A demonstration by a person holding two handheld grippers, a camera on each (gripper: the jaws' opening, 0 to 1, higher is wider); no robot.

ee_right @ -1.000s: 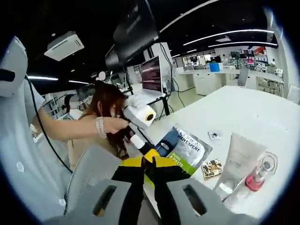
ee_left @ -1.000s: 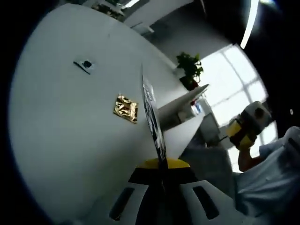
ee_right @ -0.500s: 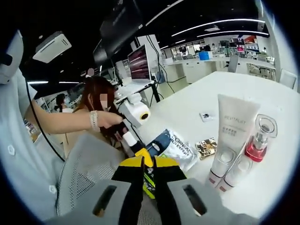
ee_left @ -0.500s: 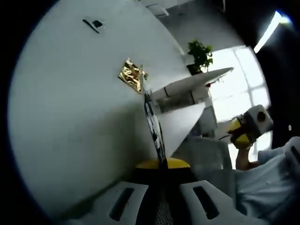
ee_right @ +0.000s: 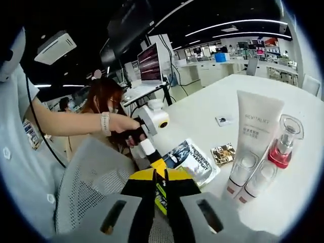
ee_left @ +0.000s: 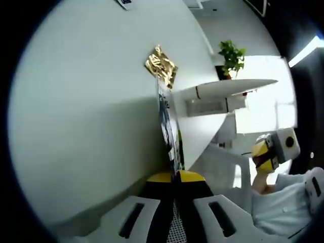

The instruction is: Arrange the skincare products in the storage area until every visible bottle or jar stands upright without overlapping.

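Since a second ago the sachet pack (ee_right: 195,161) has tipped from nearly upright to lying lower toward the white table (ee_right: 212,106), the left gripper (ee_right: 156,163) pinching its near edge. Seen from the left gripper (ee_left: 174,174) view, the pack (ee_left: 167,126) is edge-on, a thin strip running up from shut jaws toward the gold foil packet (ee_left: 161,65). From the right gripper (ee_right: 161,186) view come the white tube (ee_right: 253,136) standing cap-down and the pink-collared clear bottle (ee_right: 283,144) just beside it, gold packet (ee_right: 223,153) between pack and tube. Its jaws are closed on nothing. A person's hand (ee_right: 121,123) grips the left tool, arm reaching from the left.
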